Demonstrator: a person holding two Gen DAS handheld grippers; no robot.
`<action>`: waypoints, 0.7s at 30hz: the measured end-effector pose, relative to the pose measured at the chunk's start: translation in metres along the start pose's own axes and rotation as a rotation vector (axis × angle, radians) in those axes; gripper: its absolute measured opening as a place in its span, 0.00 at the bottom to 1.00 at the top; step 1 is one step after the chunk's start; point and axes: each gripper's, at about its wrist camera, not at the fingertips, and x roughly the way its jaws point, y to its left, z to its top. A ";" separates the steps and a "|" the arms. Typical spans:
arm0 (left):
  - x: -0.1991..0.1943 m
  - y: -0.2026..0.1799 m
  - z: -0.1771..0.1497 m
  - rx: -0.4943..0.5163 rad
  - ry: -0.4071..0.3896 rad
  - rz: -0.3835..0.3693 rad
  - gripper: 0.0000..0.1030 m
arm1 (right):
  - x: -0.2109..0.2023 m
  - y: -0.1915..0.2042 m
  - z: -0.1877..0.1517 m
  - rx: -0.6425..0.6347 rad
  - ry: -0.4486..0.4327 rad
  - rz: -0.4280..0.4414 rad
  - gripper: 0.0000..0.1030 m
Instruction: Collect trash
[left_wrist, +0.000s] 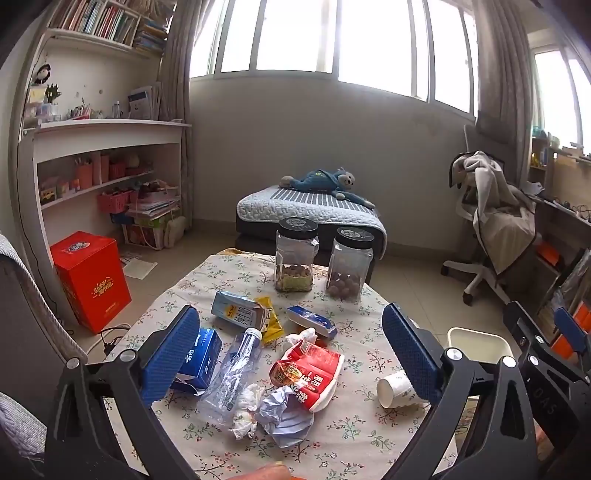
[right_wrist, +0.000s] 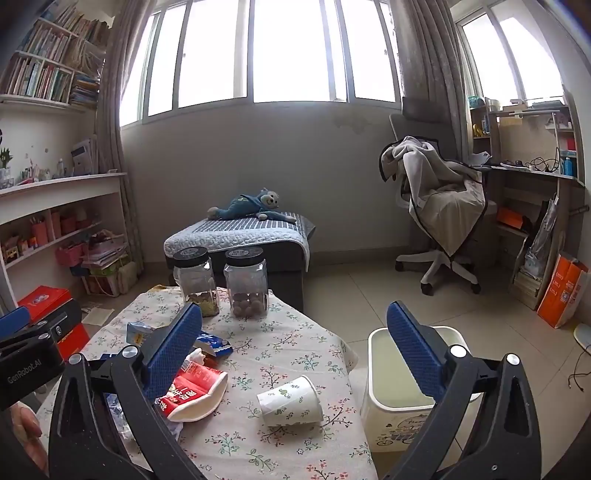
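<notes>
Floral cotton covered the small table (left_wrist: 229, 273), and the rubbish lay heaped toward its near left side, seemingly dumped there to be cleared. Both claws hung just above it with nothing in them: the left gripper (left_wrist: 291, 354) had its jaws spread as wide as they go over the pile, and the right gripper (right_wrist: 295, 354) stood equally wide over the table's right edge. The white bin (right_wrist: 384, 410) sat on the floor just beside that right edge, I'd guess so things could be dropped straight in.

I counted one paper cup (right_wrist: 290, 402) lying on its side, apart from the heap and nearest the bin; one crushed clear bottle (left_wrist: 231, 373); one red wrapper (left_wrist: 314, 376); one yellow packet (left_wrist: 271, 321); three small cartons, (left_wrist: 238, 312), (left_wrist: 201, 360) and (left_wrist: 312, 321); and crumpled paper (left_wrist: 284, 417), too tangled to count. Two dark-lidded jars (left_wrist: 295, 254) stood upright at the far end, part-filled, so probably kept, not trash
</notes>
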 end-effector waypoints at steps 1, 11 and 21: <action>0.000 -0.001 0.001 0.008 0.005 0.003 0.94 | -0.001 0.000 0.001 0.000 -0.002 0.000 0.93; -0.006 -0.003 0.009 0.009 -0.009 -0.002 0.94 | -0.009 -0.001 0.003 -0.013 -0.026 0.007 0.93; -0.011 -0.003 0.007 0.006 -0.060 -0.019 0.94 | -0.016 0.004 0.002 0.003 -0.063 0.006 0.93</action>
